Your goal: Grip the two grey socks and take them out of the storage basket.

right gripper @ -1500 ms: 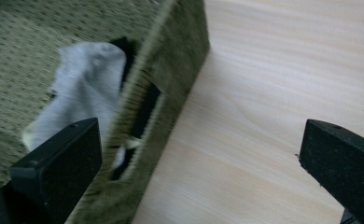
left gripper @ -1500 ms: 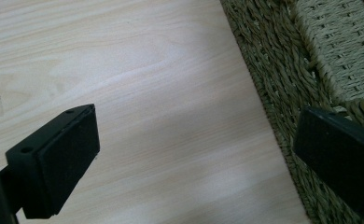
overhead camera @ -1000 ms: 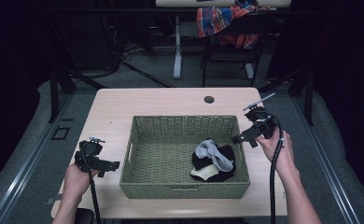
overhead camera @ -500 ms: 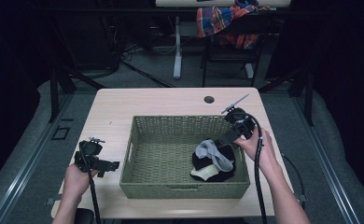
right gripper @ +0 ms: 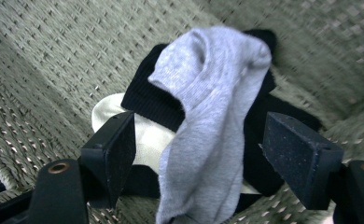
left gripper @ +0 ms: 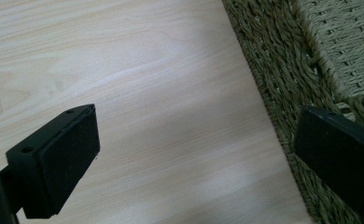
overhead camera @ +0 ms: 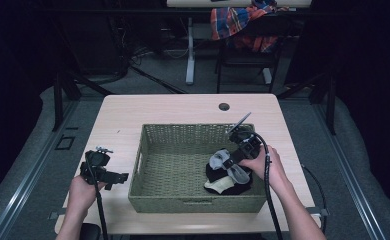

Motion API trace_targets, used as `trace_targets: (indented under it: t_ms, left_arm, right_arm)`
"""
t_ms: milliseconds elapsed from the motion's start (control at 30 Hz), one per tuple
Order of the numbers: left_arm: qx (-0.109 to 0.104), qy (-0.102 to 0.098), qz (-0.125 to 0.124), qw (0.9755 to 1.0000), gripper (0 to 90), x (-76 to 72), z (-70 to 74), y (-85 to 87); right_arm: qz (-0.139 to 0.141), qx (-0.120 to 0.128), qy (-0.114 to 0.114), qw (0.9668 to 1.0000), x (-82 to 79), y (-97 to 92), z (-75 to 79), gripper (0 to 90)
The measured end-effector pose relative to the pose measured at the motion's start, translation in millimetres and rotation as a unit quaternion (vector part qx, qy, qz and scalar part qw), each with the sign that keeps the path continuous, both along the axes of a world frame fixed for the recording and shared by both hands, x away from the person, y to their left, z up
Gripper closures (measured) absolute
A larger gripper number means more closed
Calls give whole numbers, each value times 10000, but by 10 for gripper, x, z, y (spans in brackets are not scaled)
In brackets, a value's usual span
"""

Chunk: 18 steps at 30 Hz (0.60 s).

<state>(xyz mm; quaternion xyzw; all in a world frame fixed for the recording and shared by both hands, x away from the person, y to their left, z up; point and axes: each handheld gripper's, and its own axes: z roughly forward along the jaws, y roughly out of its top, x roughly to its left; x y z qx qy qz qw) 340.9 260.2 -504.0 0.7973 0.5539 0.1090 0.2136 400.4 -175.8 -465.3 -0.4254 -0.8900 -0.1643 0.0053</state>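
One grey sock (right gripper: 208,126) lies between the closing right tool's (right gripper: 199,158) still-apart jaws.

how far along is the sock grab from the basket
Nothing is out yet: the grey sock lies on the black sock and cream sock in the basket. The right gripper straddles the grey sock, jaws just closing, not pressing. Gripping and lifting remain. The left gripper waits open beside the basket.
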Motion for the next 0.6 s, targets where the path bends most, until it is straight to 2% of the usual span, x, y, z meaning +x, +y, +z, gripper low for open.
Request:
trace_targets:
  t_ms: [33, 100, 133, 233, 267, 367, 500, 600]
  left_arm:
    - [3, -13, 6, 10000, 11, 0, -2, -1]
    - [3, 4, -4, 10000, 11, 3, -2, -1]
    - [6, 6, -8, 10000, 11, 2, -2, -2]
    - [21, 17, -20, 10000, 12, 3, -2, -5]
    - [28, 23, -17, 10000, 12, 3, -4, -7]
    - [41, 27, -16, 10000, 13, 3, -6, -11]
    - [39, 25, -14, 10000, 14, 3, -6, -9]
    - [33, 26, -8, 10000, 14, 5, -7, -7]
  right_arm:
    - [-84, 2, -44, 10000, -6, 7, -31, 317]
    - [-89, -82, 11, 9999, -2, 9, -47, 387]
    - [-104, -158, 20, 9998, -1, 10, -53, 395]
    - [-4, -302, 95, 9995, 6, 4, -55, 508]
    - [-12, -305, 64, 9995, -1, 4, -57, 584]
    - [19, -388, 87, 9992, -15, 26, -58, 677]
    - [42, -539, 114, 9985, -13, 36, -64, 774]
    - [-37, -555, 45, 9984, -21, 34, -43, 822]
